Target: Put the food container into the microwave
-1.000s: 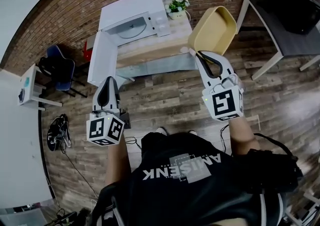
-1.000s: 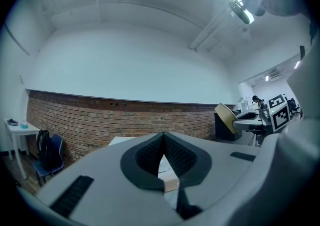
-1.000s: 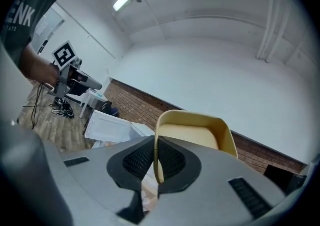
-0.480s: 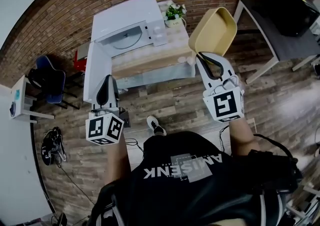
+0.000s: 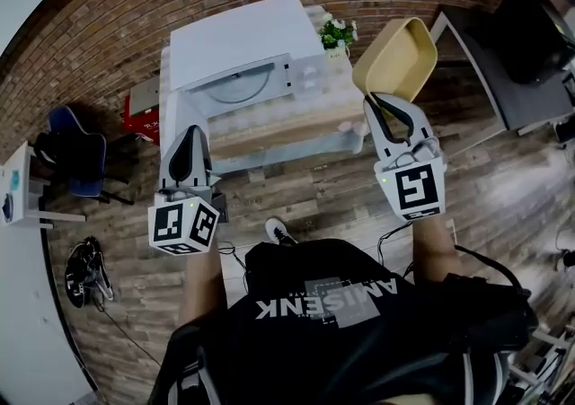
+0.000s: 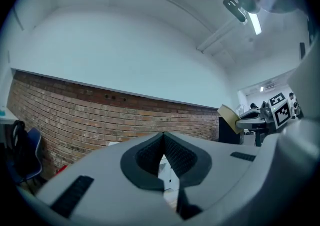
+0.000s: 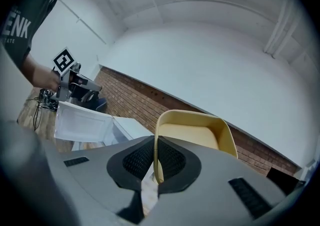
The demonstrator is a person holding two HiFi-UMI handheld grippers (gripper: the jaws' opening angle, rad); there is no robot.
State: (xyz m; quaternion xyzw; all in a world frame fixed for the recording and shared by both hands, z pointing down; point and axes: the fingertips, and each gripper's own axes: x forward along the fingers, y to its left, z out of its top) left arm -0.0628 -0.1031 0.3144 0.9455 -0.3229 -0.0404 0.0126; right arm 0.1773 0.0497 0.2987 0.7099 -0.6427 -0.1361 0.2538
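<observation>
Two tools show: at 9 o'clock the left tool (image 5: 191, 132), jaws pressed together on nothing. At 12 o'clock the open-doored microwave (image 5: 243, 57) stands on the tabletop (image 5: 287, 122). At 2 o'clock the right tool (image 5: 372, 101) pinches the rim of the yellow food container (image 5: 395, 57), held in the air.

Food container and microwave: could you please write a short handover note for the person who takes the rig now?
Left gripper: shut, empty.
Right gripper: shut on the rim of the yellow food container, held in the air.
Microwave: on the table ahead, door open.
Done: container picked up.
Left: carry it to the cavity, set it inside, release.
</observation>
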